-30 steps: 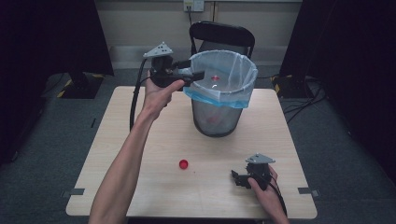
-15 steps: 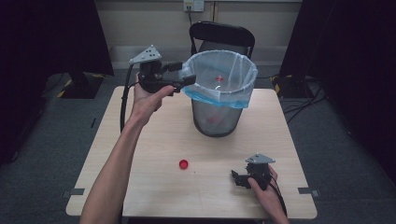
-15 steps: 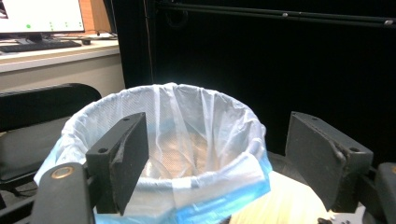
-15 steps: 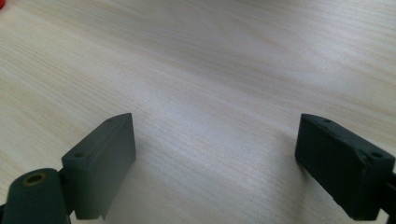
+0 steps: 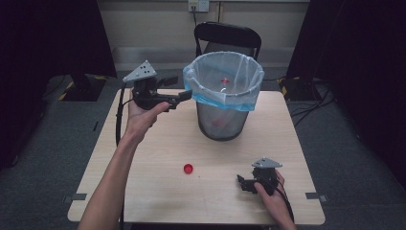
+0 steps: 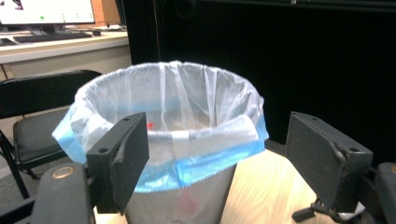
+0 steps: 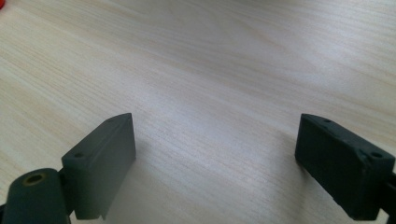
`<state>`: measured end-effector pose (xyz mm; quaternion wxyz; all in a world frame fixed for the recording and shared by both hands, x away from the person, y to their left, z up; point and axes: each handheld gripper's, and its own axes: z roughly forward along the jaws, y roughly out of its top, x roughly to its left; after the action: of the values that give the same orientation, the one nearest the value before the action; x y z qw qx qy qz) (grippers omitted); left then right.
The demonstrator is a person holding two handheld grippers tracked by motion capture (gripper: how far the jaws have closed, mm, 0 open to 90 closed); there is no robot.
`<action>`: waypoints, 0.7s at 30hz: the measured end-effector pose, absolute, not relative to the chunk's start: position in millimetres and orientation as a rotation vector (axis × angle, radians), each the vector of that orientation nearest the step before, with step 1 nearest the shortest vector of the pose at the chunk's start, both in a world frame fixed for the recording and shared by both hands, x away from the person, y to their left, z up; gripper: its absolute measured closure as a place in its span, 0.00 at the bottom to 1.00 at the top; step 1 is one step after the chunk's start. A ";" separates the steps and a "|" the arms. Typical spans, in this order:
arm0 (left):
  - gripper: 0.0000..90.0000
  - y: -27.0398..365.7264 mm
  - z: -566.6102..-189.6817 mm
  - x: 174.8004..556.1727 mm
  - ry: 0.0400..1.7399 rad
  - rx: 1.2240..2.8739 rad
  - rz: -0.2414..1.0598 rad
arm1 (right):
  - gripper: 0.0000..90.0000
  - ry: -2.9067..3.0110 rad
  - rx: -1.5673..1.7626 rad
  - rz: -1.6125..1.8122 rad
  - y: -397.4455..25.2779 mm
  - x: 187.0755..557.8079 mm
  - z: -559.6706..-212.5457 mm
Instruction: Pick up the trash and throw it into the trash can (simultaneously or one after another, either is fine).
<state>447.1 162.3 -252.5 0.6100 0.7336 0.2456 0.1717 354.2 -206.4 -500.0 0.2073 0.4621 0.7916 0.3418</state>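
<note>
A person's left arm stretches forward across the wooden table (image 5: 158, 143), hand raised, holding the left gripper (image 5: 178, 93) in the air just beside the rim of a mesh waste bin (image 5: 223, 115) lined with a clear and blue plastic bag (image 6: 187, 140). Its jaws are spread wide and hold nothing. The right hand rests low on the table's near right corner with the right gripper (image 5: 242, 181), jaws also apart and empty. A small red cap (image 5: 188, 168) lies on the table between the arms. No readable writing is visible.
</note>
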 end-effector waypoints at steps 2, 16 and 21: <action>0.22 162.1 -253.9 445.4 0.568 1.698 0.397 | 0.13 2.204 1.287 0.952 -206.4 354.2 -500.0; 0.22 160.6 -283.2 421.0 0.527 1.806 0.383 | 0.13 2.204 1.287 0.952 -206.4 354.3 -500.0; 0.23 160.9 -300.5 419.5 0.542 1.831 0.370 | 0.13 2.204 1.286 0.952 -206.4 354.3 -500.0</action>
<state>419.5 160.9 -300.5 0.5631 0.7779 0.2304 0.1572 354.3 -206.4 -500.0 0.2073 0.4620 0.7916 0.3420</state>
